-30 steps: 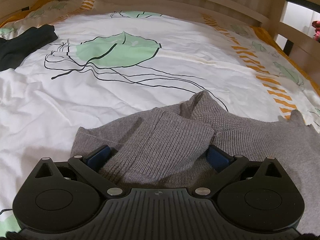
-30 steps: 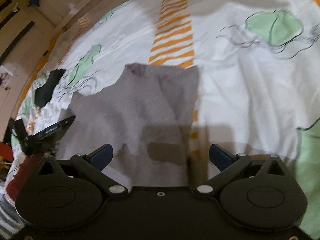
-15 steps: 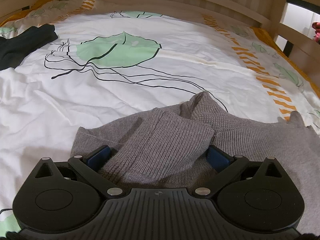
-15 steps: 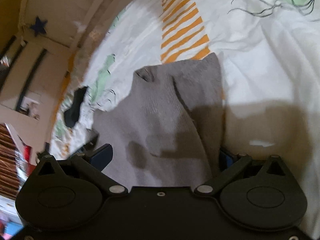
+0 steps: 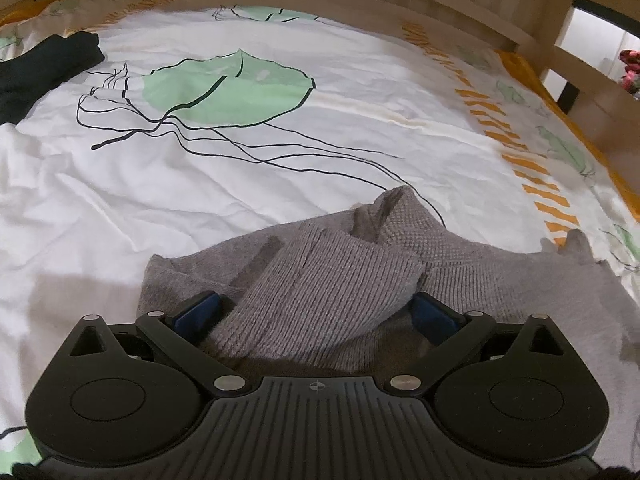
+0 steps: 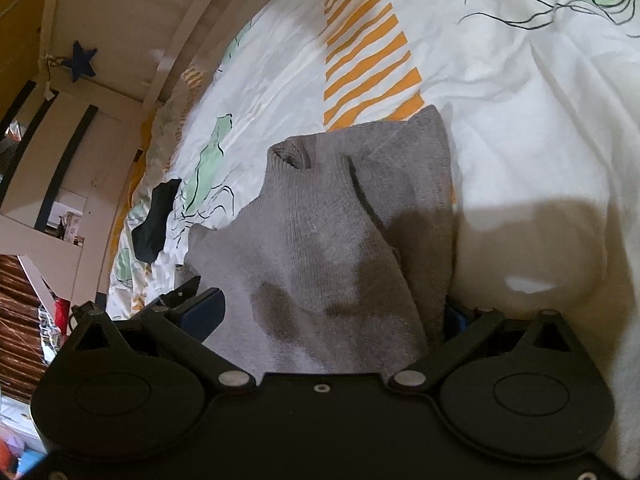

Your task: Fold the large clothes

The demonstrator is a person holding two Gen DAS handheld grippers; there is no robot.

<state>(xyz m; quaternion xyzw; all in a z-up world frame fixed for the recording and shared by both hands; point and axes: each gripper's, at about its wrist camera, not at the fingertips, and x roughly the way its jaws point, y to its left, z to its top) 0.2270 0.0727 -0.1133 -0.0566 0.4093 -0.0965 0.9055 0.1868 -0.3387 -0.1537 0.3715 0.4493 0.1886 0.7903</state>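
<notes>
- Grey ribbed-knit sweater [image 5: 336,280], rumpled on the bed's smooth printed sheet [image 5: 200,200].
- My left tongs [image 5: 316,312] spread wide astride its folded sleeve.
- My right tongs [image 6: 332,316] wide too; one tip hidden under knit.

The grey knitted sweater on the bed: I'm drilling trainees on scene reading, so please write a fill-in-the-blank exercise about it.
1. The grey knitted sweater lies on a white bedcover printed with green ____.
2. The left gripper has a ribbed ____ of the sweater between its blue finger pads.
3. In the right wrist view, the sweater's round ____ opening lies at its far end.
4. The other garment on the bed is ____ in colour.

Missing words: jellyfish; sleeve; neck; black
</notes>
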